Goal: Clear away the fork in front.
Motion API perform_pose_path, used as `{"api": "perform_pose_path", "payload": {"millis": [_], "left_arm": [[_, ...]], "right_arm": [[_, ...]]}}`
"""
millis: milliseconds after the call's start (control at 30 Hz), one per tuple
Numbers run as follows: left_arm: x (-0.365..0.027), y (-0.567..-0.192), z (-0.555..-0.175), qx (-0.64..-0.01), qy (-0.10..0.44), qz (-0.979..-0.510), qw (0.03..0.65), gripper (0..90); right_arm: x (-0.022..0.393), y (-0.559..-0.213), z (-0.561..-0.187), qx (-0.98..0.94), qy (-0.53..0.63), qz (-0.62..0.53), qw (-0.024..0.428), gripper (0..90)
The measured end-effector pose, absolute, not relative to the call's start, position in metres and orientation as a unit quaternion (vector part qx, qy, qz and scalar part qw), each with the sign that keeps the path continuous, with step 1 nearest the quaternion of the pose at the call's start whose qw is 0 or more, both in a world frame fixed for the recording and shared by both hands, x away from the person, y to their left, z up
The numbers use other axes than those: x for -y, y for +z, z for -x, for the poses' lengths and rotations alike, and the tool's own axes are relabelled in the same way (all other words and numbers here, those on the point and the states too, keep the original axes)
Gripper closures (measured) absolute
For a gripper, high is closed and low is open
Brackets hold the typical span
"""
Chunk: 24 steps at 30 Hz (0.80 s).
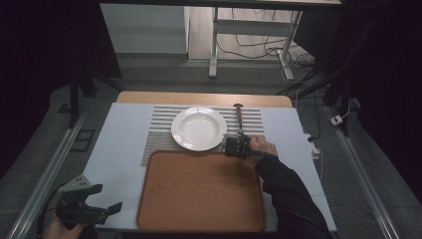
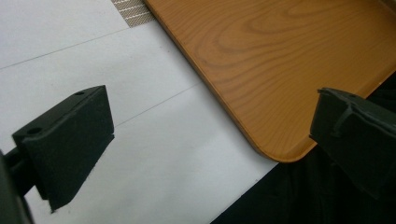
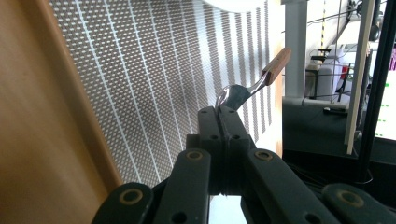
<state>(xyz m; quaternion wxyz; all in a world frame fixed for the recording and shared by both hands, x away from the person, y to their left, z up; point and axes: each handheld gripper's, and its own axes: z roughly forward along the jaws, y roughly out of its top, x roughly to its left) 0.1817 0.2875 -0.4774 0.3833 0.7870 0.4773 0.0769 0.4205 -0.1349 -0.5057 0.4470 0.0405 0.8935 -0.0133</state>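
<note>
Beside the plate [image 1: 199, 128], right hand-held gripper [image 3: 218, 112] clenched on spoon [image 3: 247, 88] — left [image 2: 210, 126] released.

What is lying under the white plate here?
The white plate rests on a striped placemat, which lies on the white table cover. The mat's part beneath the plate is hidden.

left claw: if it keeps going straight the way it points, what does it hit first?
Likely the near corner of the wooden tray. The left claw is open, low over the white table cover, aimed toward that corner. Depth is unclear; it may touch the cover first.
</note>
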Motion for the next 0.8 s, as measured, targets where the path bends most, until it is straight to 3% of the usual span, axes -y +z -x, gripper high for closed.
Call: {"api": "perform_pose_path", "payload": {"millis": [33,500,800], "left_arm": [[-0.287,-0.477,-0.182,-0.478,0.078,-0.787,0.383,0.0],[-0.286,-0.476,-0.181,-0.465,0.071,-0.791,0.391,0.0],[-0.28,-0.474,-0.183,-0.449,0.066,-0.792,0.409,0.0]], "right_arm": [[0.138,-0.501,-0.419,-0.902,0.006,-0.048,0.43,90.0],[0.157,-0.469,-0.394,-0.9,0.085,-0.101,0.416,90.0],[0.17,-0.448,-0.37,-0.899,0.182,-0.149,0.37,90.0]]}}
